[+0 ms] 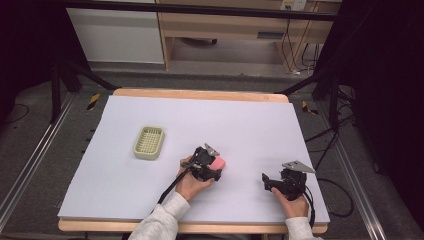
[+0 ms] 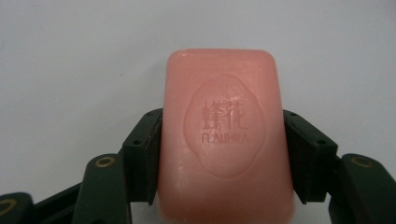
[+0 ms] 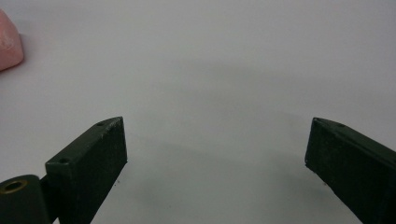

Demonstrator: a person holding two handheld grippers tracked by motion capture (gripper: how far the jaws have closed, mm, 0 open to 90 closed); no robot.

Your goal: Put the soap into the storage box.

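The left gripper (image 2: 223, 154) has its jaws clamped on the long sides of the pink soap (image 2: 224, 140), pads pressing on both flanks, the stamped face up. In the high view the soap (image 1: 218, 163) sits near the middle of the white sheet (image 1: 250, 125), at about 1 o'clock from the left hand (image 1: 191, 184). The right gripper (image 1: 269, 183) rests at 3 o'clock of the soap, well apart from it, jaws spread wide with nothing between them; its own view catches a corner of the soap (image 3: 9, 44) at 10 o'clock.

Risks, as I judge them: soap is slick and rounded, and the pads hold only its nearer half, so a lift could let the far end sag or the bar squirt forward out of the grip. Squeezing harder may dent it. The dish (image 1: 149, 142) lies at 10 o'clock from the soap, well apart; a long carry with a loose grip could drop the bar short, or a tilted release could leave it on the rim
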